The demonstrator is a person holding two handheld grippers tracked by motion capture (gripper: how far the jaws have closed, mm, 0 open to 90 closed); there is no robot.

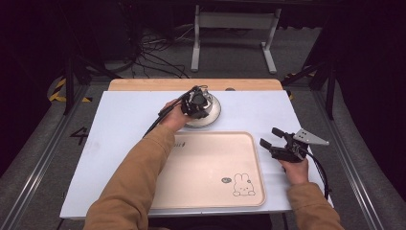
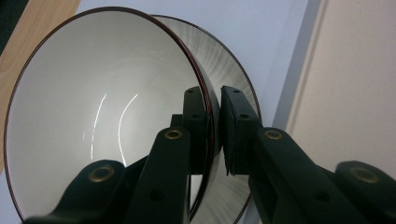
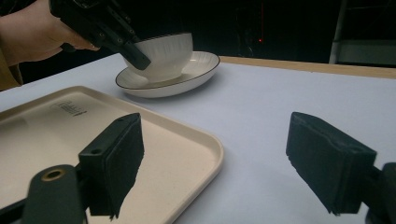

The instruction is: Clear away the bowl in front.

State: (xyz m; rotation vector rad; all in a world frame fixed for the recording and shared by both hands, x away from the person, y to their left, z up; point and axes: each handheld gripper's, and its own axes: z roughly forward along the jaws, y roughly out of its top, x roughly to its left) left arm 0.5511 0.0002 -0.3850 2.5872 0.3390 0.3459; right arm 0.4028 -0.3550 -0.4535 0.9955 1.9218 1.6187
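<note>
Jaws, left gripper (image 2: 214, 126): drawn narrow, clamped on the near wall of the white bowl (image 2: 93, 116); one pad inside the rim, the other against the ribbed outer side, the dark rim line running between them. In the high view this gripper (image 1: 196, 103) sits over the bowl at the far middle of the table, the person's left hand (image 1: 173, 116) behind it.

Bowl: stands tilted on a white saucer (image 3: 196, 70) with a dark edge; its side by the clamping jaws is raised.

Tray (image 1: 210, 191): beige, rabbit print in its near right corner, lying just nearer than the saucer on the white table (image 1: 124, 120).

Jaws, right gripper (image 3: 215, 163): spread wide, nothing between the pads; held low over the table just beside the tray's right edge, well apart from the bowl.
</note>
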